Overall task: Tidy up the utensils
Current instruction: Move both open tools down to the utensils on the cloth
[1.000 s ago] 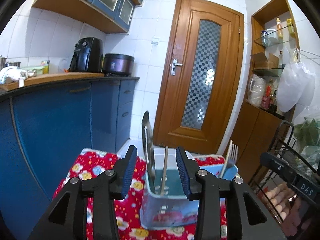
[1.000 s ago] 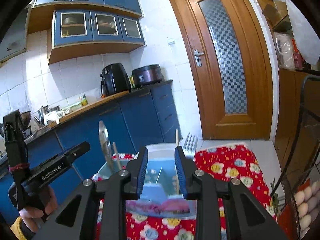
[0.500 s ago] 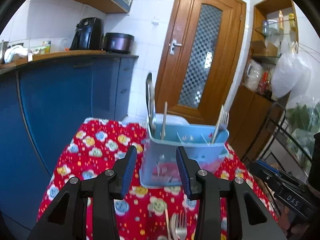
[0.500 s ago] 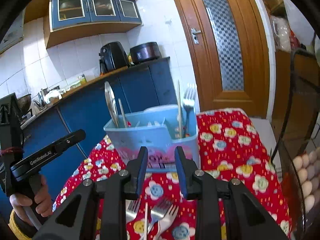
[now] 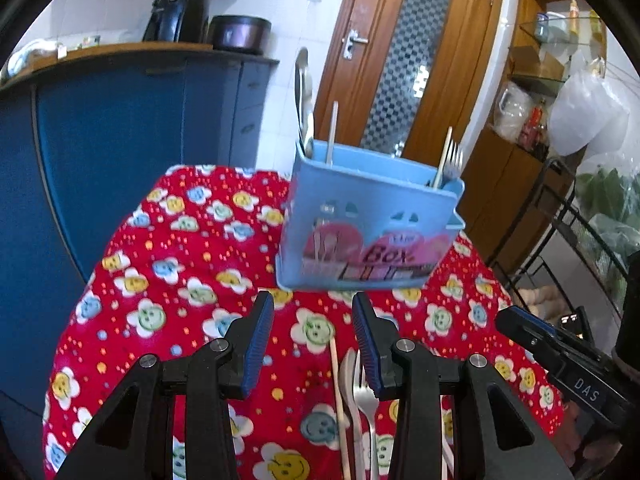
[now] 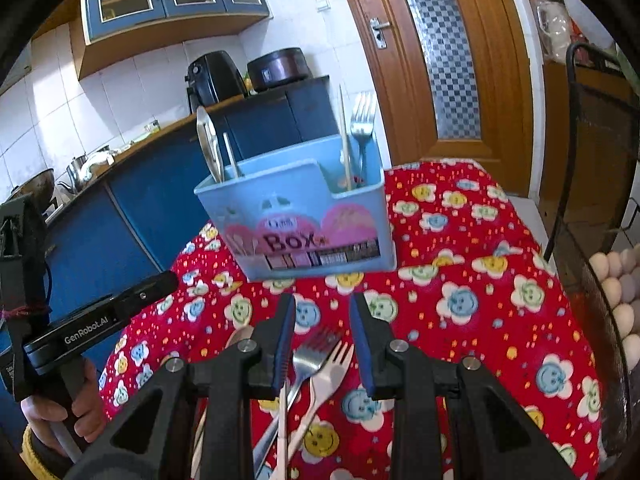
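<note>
A light blue utensil holder (image 5: 368, 232) (image 6: 304, 220) stands on the red flowered tablecloth (image 5: 180, 264) (image 6: 480, 280). It holds a metal ladle (image 6: 206, 140), chopsticks and a fork (image 6: 362, 120). Loose on the cloth near me lie two forks (image 6: 320, 356), a spoon (image 5: 347, 376), a fork (image 5: 366, 396) and a chopstick (image 5: 338, 392). My left gripper (image 5: 312, 300) hangs open and empty above them, short of the holder. My right gripper (image 6: 322, 304) is open too, with the fork heads below its gap and untouched.
A black wire rack (image 6: 592, 208) with eggs (image 6: 620, 280) stands close to the table's right side. Blue cabinets (image 5: 120, 140) run along the left. A wooden door (image 5: 408, 60) is behind the table. A hand (image 6: 60, 408) holds the left gripper's handle.
Both views have sunk and tipped down toward the table. The holder has risen in the picture, and the loose forks, spoon and chopstick have come into view. Neither gripper's gap changed.
</note>
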A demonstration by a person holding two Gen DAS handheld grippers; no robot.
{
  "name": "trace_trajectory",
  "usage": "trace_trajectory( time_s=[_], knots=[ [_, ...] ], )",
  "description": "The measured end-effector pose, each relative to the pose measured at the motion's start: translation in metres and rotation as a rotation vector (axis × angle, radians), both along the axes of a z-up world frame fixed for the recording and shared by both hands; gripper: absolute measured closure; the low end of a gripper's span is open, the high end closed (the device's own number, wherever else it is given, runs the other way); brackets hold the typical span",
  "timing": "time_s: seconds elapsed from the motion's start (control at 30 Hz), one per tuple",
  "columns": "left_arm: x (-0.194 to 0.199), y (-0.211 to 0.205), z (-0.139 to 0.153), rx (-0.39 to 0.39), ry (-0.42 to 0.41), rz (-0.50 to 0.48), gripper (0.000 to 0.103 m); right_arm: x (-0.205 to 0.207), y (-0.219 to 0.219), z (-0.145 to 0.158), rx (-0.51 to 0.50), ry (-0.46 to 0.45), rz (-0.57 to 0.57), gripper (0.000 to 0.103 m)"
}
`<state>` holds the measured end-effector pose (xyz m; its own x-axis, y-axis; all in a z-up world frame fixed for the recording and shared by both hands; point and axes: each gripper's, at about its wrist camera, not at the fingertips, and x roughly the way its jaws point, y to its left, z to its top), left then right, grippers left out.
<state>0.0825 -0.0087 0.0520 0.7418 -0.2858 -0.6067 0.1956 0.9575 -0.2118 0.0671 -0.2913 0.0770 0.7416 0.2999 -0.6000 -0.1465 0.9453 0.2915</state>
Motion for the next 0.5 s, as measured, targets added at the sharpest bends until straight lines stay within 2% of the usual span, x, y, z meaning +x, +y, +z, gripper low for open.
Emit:
trace_trajectory(
  time_s=[0.33, 0.5],
  knots=[
    [-0.001, -0.017, -0.026, 0.038, 0.065, -0.032, 0.061, -0.002, -0.004, -0.022, 0.012, 0.066, -0.009, 0.073],
    [0.000, -0.030, -0.039, 0.085, 0.088, -0.065, 0.061, 0.000, -0.008, -0.029, 0.023, 0.088, -0.012, 0.072]
  ],
)
